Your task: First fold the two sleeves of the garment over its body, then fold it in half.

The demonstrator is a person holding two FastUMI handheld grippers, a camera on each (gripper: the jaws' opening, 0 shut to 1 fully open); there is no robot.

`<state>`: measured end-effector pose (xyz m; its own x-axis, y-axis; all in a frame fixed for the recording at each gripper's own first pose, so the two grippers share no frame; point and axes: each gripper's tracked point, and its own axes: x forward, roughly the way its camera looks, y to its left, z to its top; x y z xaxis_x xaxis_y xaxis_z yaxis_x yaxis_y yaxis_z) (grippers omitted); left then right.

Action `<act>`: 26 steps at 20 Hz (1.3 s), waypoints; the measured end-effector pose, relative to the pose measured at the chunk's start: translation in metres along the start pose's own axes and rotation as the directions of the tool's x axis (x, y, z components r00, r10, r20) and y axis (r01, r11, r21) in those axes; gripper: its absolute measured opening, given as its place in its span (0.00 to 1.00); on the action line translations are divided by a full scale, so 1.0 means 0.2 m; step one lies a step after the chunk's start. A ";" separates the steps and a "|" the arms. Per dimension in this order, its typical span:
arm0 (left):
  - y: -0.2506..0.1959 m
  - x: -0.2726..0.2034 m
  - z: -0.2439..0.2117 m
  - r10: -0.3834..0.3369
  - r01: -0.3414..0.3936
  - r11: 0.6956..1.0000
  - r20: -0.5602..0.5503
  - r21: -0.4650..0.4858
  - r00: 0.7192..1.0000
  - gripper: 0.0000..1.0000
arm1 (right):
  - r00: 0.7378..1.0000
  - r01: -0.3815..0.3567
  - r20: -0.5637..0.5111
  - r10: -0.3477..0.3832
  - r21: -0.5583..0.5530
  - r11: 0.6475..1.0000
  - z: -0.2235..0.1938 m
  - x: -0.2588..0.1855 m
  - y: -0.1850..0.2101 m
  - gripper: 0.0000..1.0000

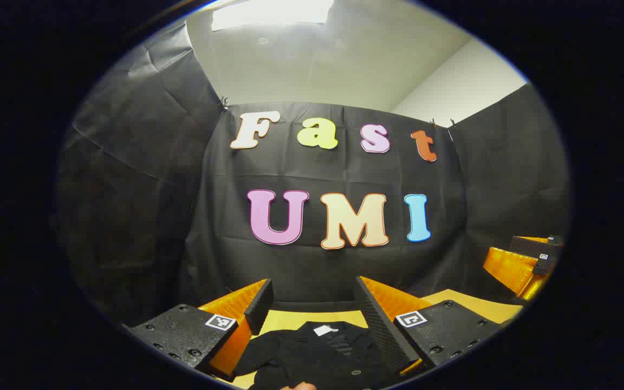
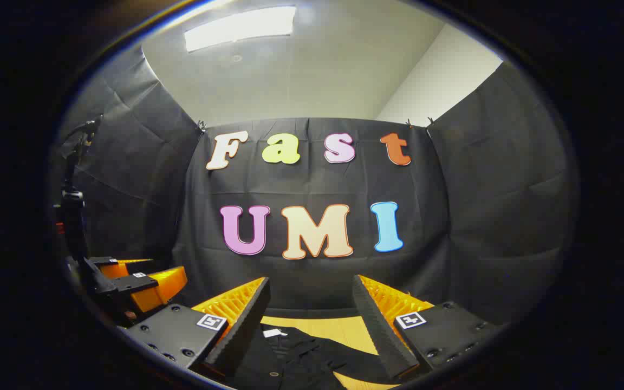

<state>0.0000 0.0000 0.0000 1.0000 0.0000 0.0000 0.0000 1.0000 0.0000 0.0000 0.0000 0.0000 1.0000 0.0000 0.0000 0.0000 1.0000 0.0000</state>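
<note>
Black cloth walls close the booth on three sides, ceiling light [image 2: 240,27] at top; a tan table [image 2: 344,328] runs along the bottom of both views.

Garment [image 1: 317,355]: dark, lies flat on the table at bottom centre of the left gripper view, collar end toward the back wall, small white neck tag [image 1: 325,330] showing. In the right gripper view it sits at bottom centre, a little left, with bare table to its right. Buttons faintly visible down the front; probably a shirt or light jacket, though the fabric is too dark to read the sleeves clearly.

Left gripper [image 1: 312,303]: fingers spread wide, holding nothing, above the collar end. Right gripper [image 2: 310,304]: likewise spread and empty. The left gripper also appears at lower left of the right gripper view.

Handling judgement: light, limp cloth with no stiffness; it will drape and sag from any single pinch, and thin fabric may slip from the pads. Best hold is likely at a sleeve cuff or the shoulder seam, where doubled fabric gives bite. For the half fold, take both corners of one end together.
</note>
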 end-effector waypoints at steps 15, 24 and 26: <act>0.19 -0.01 -0.02 0.089 -0.089 0.995 0.002 0.037 0.996 0.96 | 0.996 -0.086 -0.016 0.086 -0.009 0.996 -0.06 0.12 0.16 0.98; 0.20 -0.01 -0.04 0.099 -0.098 0.994 -0.008 0.040 0.995 0.96 | 0.994 -0.088 -0.062 0.087 -0.021 0.996 -0.16 0.14 0.13 0.98; 0.20 -0.02 -0.03 0.103 -0.103 0.994 -0.002 0.042 0.995 0.96 | 0.994 -0.070 -0.083 0.067 -0.026 0.997 -0.21 0.15 0.07 0.98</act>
<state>-0.0031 0.0407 -0.0060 0.9946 0.1033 -0.0017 -0.1031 0.9938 0.0425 0.0300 0.0135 -0.0415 0.9943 0.0672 -0.0831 -0.0695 0.9972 -0.0258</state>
